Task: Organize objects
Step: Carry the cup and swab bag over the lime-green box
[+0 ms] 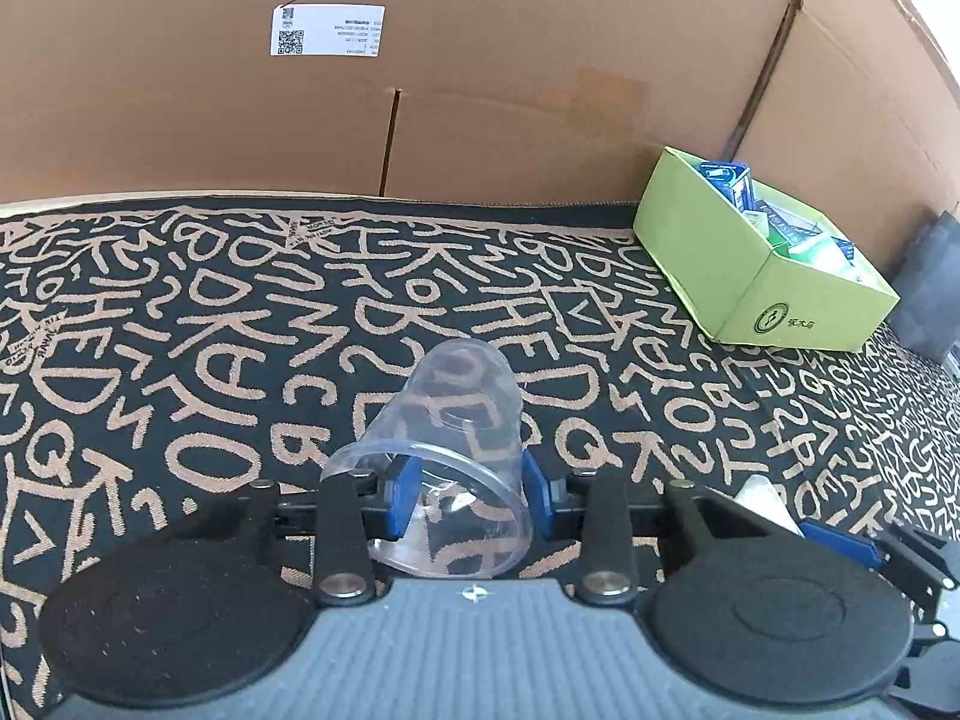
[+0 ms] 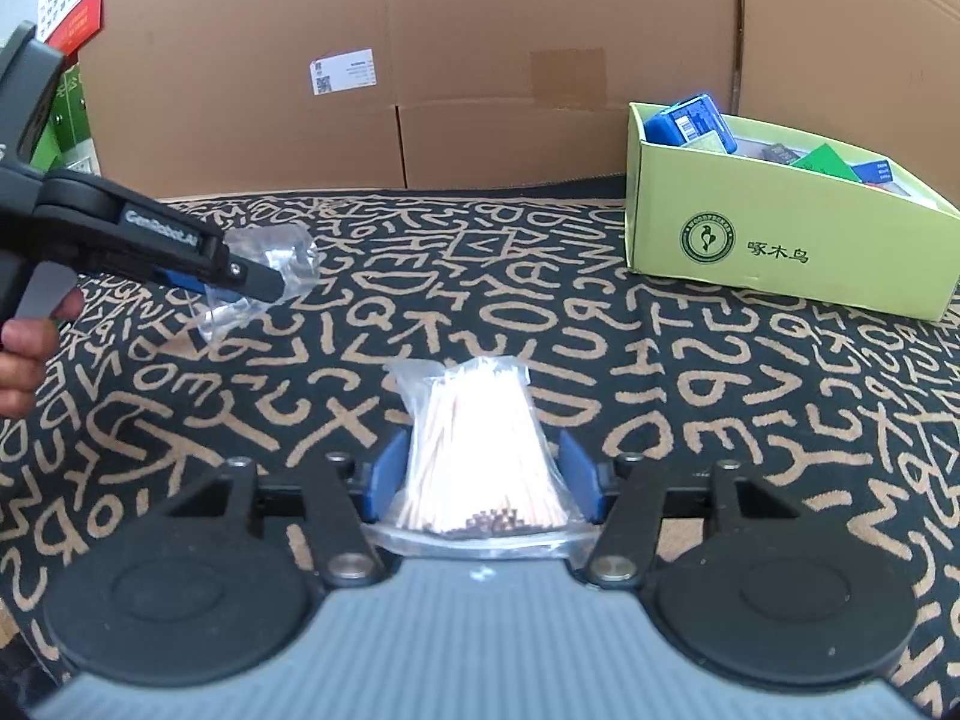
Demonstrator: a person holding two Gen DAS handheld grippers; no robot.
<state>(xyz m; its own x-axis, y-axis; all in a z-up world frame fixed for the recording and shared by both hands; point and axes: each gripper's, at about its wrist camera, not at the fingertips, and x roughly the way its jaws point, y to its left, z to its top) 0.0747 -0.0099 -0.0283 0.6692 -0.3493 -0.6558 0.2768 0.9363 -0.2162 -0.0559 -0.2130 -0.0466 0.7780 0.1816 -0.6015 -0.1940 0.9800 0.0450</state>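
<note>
**Ana:** Cup first, on the left?

**Ben:** Yes. A clear plastic cup [image 1: 456, 420] lay on its side on the black-and-tan lettered cloth [image 1: 180, 330], mouth toward the camera, with nothing in it. The left gripper [image 1: 471, 480] had its jaws parted around the cup, blue pads just beside the walls. I saw no squeeze on it.

**Ana:** And the middle?

**Ben:** A clear bag of thin pale sticks [image 2: 480, 450], dark ends nearest the lens, rested on the cloth between the jaws of the right gripper [image 2: 480, 474]. Those jaws stood apart too, with a gap showing at the right pad.

**Ana:** Far right?

**Ben:** A green open box [image 2: 780, 240] sat on the cloth near the cardboard wall [image 1: 540, 60], well apart from both grippers. It held blue and green packets, one blue packet poking above the rim.

**Ana:** Anything unclear?

**Ben:** The packets' print was too small to read, as was the white label [image 1: 327, 30] on the cardboard. The frame edge cut the box's right end. The right wrist view showed only part of a hand [image 2: 24, 354] on the left handle, and that gripper's finger covered part of the cup.
</note>
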